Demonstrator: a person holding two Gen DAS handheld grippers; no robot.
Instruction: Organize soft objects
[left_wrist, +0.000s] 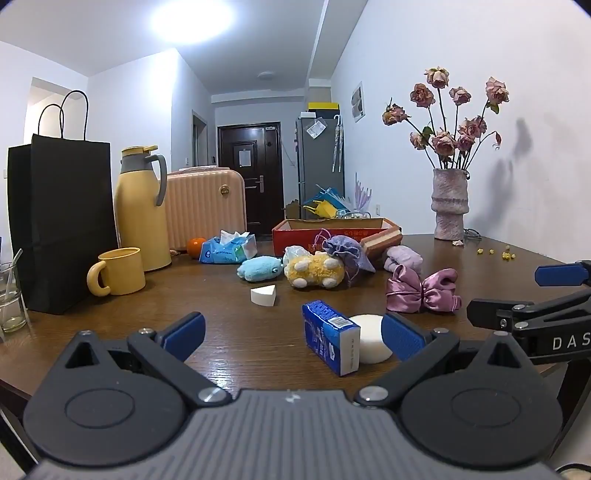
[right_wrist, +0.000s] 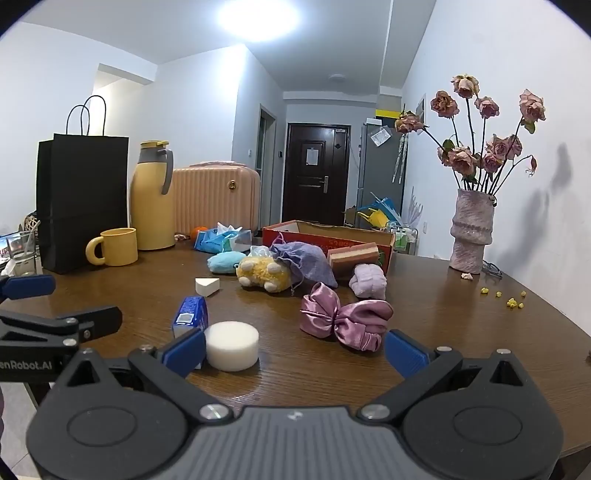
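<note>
Both grippers are open and empty, low over the near edge of a brown table. My left gripper (left_wrist: 293, 338) has a blue tissue pack (left_wrist: 330, 341) and a round white sponge (left_wrist: 369, 338) just ahead of its right finger. My right gripper (right_wrist: 295, 350) has the sponge (right_wrist: 231, 345) by its left finger and a pink satin bow (right_wrist: 343, 317) ahead. Farther back lie a white wedge sponge (left_wrist: 263, 295), a blue plush (left_wrist: 258, 267), a yellow plush (left_wrist: 314, 271), a purple pouch (right_wrist: 306, 260), a lilac scrunchie (right_wrist: 367, 281) and a red cardboard box (right_wrist: 325, 236).
At the left stand a black paper bag (left_wrist: 62, 225), a yellow mug (left_wrist: 118, 271), a yellow thermos (left_wrist: 140, 210) and a glass (left_wrist: 9, 295). A tissue packet (left_wrist: 229, 249) and an orange (left_wrist: 195, 246) lie behind. A vase of dried roses (right_wrist: 471, 236) stands at the right, with yellow crumbs (right_wrist: 511, 301) nearby.
</note>
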